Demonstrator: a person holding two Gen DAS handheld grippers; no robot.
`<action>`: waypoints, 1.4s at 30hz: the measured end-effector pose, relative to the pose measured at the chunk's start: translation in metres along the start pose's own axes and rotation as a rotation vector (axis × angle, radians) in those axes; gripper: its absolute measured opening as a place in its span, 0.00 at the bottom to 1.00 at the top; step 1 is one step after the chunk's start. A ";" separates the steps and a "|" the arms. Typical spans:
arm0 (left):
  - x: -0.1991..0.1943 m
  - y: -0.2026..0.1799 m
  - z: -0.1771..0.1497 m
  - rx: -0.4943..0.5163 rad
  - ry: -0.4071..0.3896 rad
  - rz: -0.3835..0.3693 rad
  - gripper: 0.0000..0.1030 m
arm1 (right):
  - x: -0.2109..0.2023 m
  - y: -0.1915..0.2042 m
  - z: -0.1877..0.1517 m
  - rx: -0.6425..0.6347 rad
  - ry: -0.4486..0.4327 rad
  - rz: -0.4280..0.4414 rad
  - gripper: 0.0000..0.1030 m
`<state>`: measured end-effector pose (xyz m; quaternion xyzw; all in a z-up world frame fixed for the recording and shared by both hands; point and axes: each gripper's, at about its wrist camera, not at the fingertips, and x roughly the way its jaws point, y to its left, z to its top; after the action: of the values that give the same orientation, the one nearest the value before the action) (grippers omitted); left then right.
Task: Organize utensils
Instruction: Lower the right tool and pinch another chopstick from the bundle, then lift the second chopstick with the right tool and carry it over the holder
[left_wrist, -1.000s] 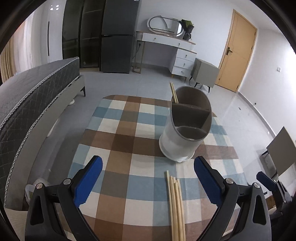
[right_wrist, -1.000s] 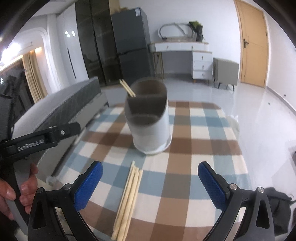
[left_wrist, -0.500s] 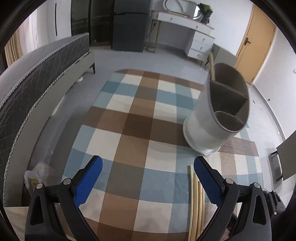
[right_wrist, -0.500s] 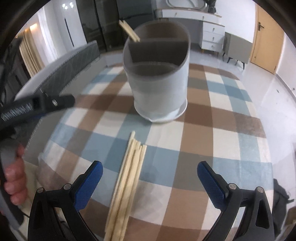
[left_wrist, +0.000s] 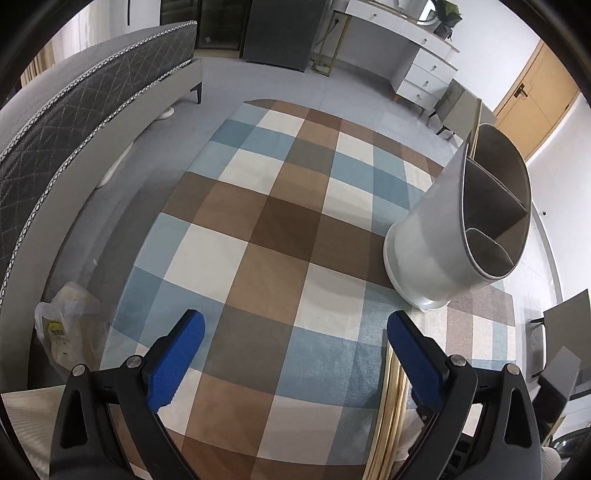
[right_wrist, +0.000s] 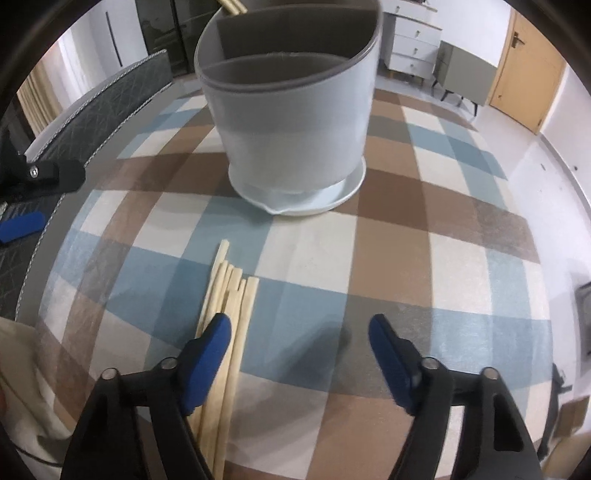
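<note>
On the checked desk, chopsticks lie at 6 o'clock of holder. Right claw just been closing, still spread, nothing pinched; left claw spread. Light, stiff, slippery; pinch mid-shaft.

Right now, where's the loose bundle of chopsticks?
In the right wrist view the chopsticks lie flat on the checked cloth, in front of the grey holder, their near part under the right gripper's left finger.
</note>
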<state>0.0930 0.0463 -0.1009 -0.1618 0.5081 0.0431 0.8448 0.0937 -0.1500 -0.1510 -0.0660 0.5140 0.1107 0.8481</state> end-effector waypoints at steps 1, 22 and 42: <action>0.000 0.000 0.000 -0.004 0.003 -0.001 0.94 | 0.001 0.002 0.000 -0.006 0.005 -0.007 0.67; 0.001 0.018 0.008 -0.098 0.041 0.005 0.94 | 0.013 0.020 0.012 -0.056 0.079 -0.034 0.29; 0.007 0.020 0.009 -0.069 0.042 0.027 0.94 | -0.016 -0.027 0.031 0.144 -0.033 0.165 0.05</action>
<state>0.0989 0.0677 -0.1075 -0.1847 0.5259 0.0688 0.8274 0.1198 -0.1712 -0.1229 0.0397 0.5102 0.1440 0.8470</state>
